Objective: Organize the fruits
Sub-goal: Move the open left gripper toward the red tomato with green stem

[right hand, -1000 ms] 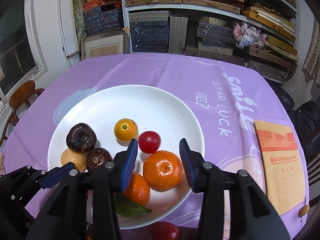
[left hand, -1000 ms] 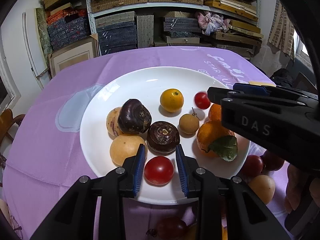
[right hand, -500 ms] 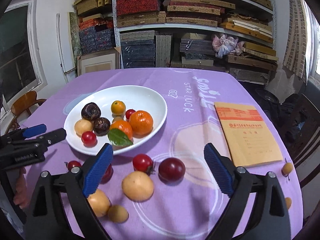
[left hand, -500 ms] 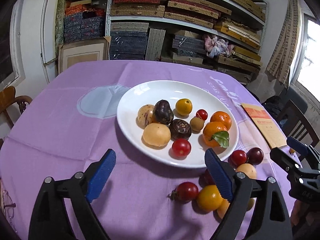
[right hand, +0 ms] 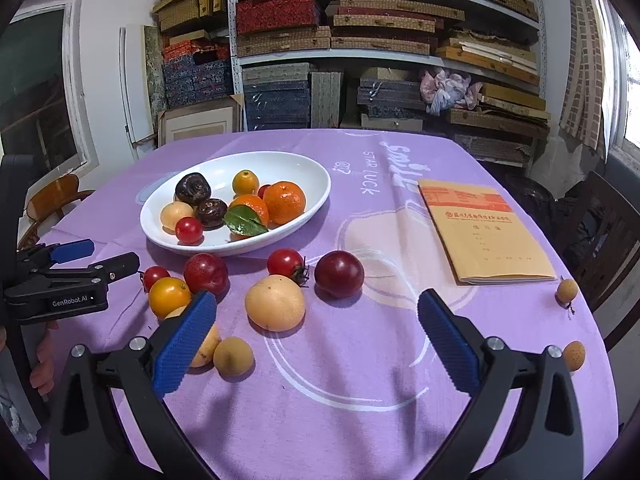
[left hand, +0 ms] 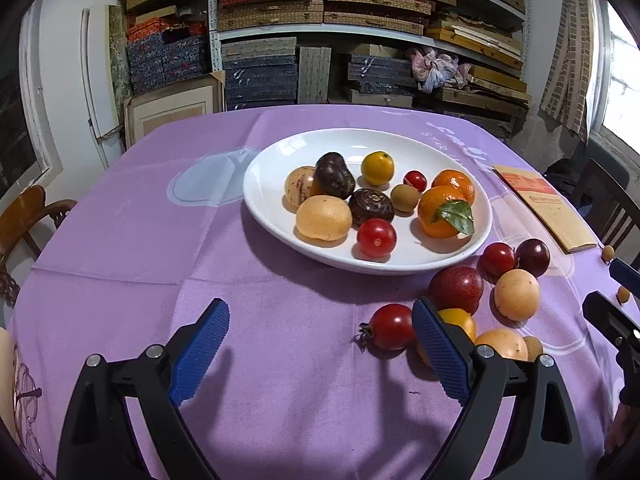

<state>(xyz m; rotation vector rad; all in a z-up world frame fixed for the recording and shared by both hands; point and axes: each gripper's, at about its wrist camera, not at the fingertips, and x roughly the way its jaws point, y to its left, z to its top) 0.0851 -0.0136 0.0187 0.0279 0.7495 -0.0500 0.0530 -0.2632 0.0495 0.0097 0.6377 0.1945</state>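
A white plate [left hand: 272, 152] on the purple tablecloth holds several fruits, among them a red tomato [left hand: 376, 237] and two oranges [right hand: 285, 202]. More fruit lies loose on the cloth in front of the plate: a tomato [left hand: 392, 326], a red plum [left hand: 456, 288], a pale yellow fruit [right hand: 275, 302] and a dark plum [right hand: 339, 273]. My left gripper [left hand: 320, 312] stands open over bare cloth, left of the loose tomato. My right gripper [right hand: 316, 300] hangs back from the loose fruit. Its jaws are opening, with nothing held between them.
A tan booklet [right hand: 480, 228] lies on the right of the table. Two small round fruits [right hand: 567, 291] sit near the right edge. Wooden chairs [right hand: 608, 216] stand at both sides, and shelves of boxes [right hand: 320, 40] fill the back wall.
Both grippers opened wide and drew back from the plate. The left let go of the red tomato and the right let go of the orange, both now on the plate.
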